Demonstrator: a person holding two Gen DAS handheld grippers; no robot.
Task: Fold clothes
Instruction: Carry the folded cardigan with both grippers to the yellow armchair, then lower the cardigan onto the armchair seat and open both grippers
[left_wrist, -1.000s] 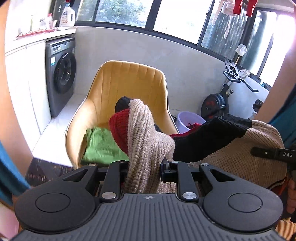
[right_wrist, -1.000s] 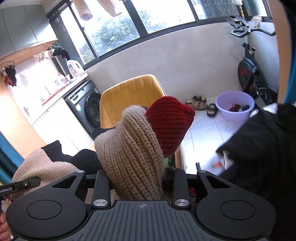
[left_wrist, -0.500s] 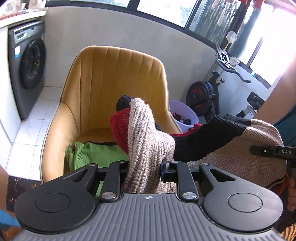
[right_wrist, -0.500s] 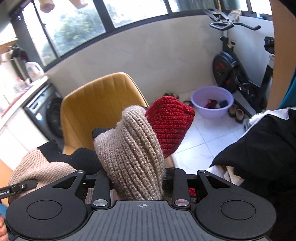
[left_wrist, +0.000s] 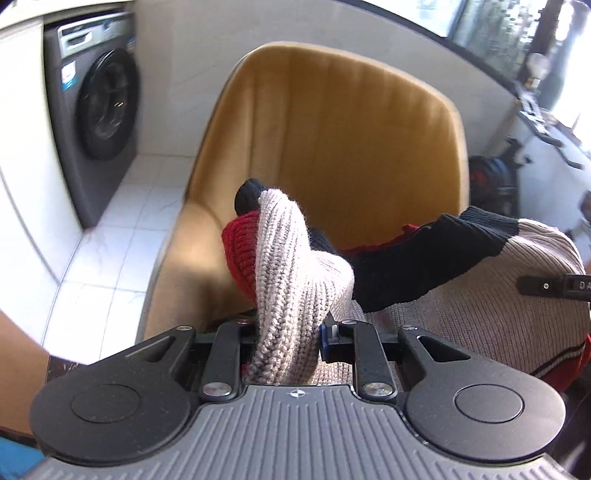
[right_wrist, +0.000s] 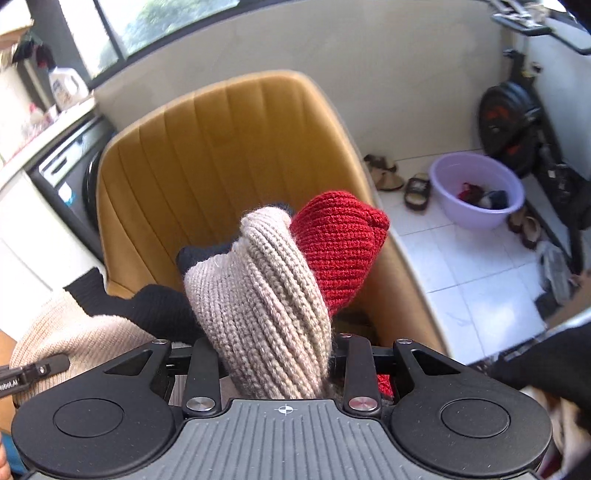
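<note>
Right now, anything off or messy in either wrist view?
Nothing damaged or spilled. Both hand-held grippers, left and right, are shut on bunched folds of the knit sweater, held in front of the yellow chair. Floor clutter only: scattered sandals beside the purple basin holding a few clothes.

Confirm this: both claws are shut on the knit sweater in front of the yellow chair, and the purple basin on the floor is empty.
Not quite: the purple basin is not empty; the right wrist view shows dark and red items inside it. The rest stands: the left claw and right claw are both shut on the knit sweater in front of the yellow chair.
</note>
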